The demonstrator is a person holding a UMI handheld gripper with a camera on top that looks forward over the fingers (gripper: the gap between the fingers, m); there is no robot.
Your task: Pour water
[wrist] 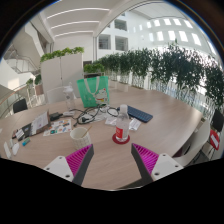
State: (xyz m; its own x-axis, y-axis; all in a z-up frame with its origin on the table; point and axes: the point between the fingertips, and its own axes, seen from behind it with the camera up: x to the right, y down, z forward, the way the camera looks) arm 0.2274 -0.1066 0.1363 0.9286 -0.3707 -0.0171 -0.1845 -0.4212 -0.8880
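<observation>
While open, claw (pixel 114 163) above table (pixel 170 122)

You are looking across a pale wooden surface (pixel 165 125) that is stretching into a bright, open hall. A row of leafy green plants (pixel 165 65) is lining its far edge. Long strip lights (pixel 85 18) are glowing on the white ceiling, and daylight is coming through tall windows (pixel 165 30) beyond. A white cabinet (pixel 62 70) is carrying more greenery on top.
</observation>
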